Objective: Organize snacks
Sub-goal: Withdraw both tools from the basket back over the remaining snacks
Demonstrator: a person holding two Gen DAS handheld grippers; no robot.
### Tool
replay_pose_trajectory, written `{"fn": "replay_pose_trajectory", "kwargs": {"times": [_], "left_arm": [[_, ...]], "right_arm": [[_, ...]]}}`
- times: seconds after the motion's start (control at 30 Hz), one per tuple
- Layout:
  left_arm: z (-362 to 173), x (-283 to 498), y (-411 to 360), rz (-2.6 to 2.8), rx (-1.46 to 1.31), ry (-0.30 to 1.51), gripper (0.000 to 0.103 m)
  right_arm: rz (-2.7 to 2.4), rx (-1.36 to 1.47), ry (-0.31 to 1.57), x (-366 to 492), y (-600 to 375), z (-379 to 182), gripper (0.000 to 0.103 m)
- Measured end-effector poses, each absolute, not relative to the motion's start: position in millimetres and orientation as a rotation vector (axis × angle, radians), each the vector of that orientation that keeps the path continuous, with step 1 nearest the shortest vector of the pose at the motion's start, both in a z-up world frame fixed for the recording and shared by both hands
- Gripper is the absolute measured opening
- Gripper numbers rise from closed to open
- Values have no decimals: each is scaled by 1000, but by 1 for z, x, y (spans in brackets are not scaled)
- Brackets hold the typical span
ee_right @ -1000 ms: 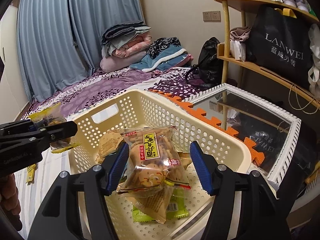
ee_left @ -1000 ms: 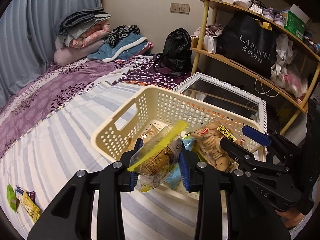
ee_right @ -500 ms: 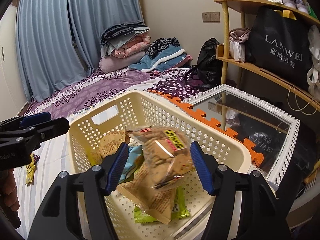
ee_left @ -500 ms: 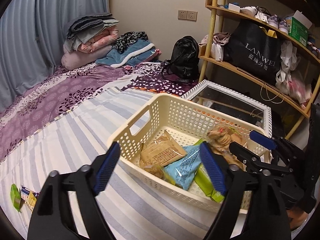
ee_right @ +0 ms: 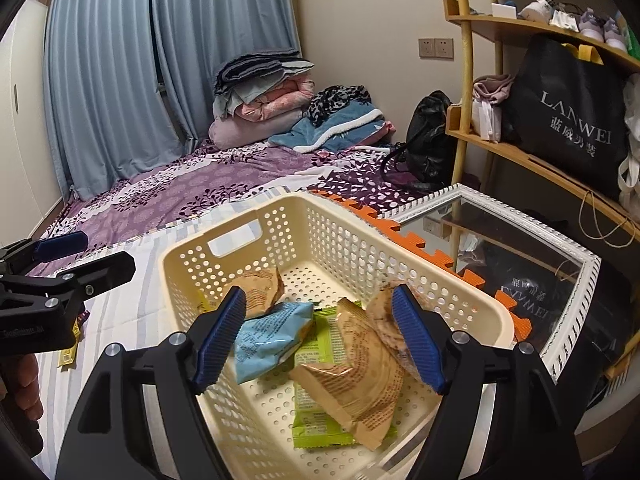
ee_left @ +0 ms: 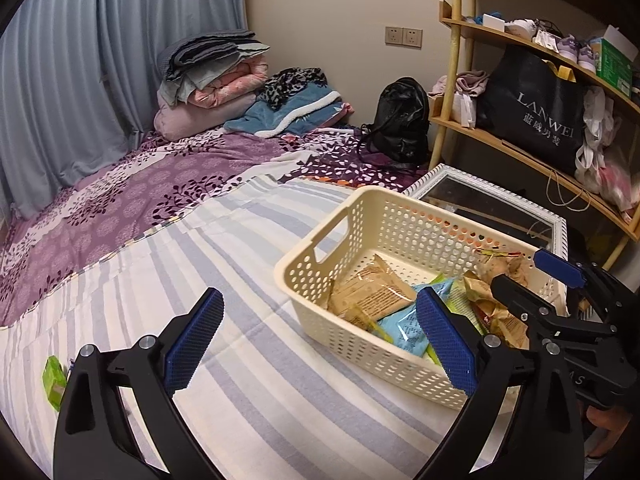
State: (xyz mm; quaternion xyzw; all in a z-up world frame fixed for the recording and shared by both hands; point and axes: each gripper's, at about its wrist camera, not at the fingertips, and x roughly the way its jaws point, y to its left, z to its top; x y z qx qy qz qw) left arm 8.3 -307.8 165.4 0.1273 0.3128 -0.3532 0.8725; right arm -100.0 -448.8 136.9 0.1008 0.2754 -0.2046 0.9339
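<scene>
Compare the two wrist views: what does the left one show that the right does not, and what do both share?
Left only: a green packet on the striped sheet, beside the left gripper.
Right only: the orange mat edge behind the basket, and a green pack flat on its floor.
Both: the basket, blue pack and mirror.

From the left wrist I lose part of the blue packet [ee_left: 404,326] behind my own pad. The green packet [ee_right: 316,416] lies half buried under a tan one [ee_right: 356,368]. Small wrappers [ee_right: 70,350] at far left sit behind the left gripper [ee_right: 80,256], unreadable.
</scene>
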Motion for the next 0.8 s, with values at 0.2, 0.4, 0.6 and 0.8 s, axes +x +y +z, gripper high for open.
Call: {"fn": "replay_pose_trajectory", "kwargs": {"times": [0.2, 0.4, 0.6, 0.8], "left_arm": [[163, 14, -285, -703, 240, 661, 98], [160, 27, -253, -646, 196, 681, 98], [156, 43, -213, -575, 154, 695, 98], [152, 60, -174, -505, 108, 709, 98]], "right_arm": [[-375, 184, 558, -93, -430, 142, 76], [-318, 146, 567, -80, -402, 146, 76], [-241, 109, 595, -63, -367, 142, 76], [-171, 77, 626, -46, -334, 136, 76]]}}
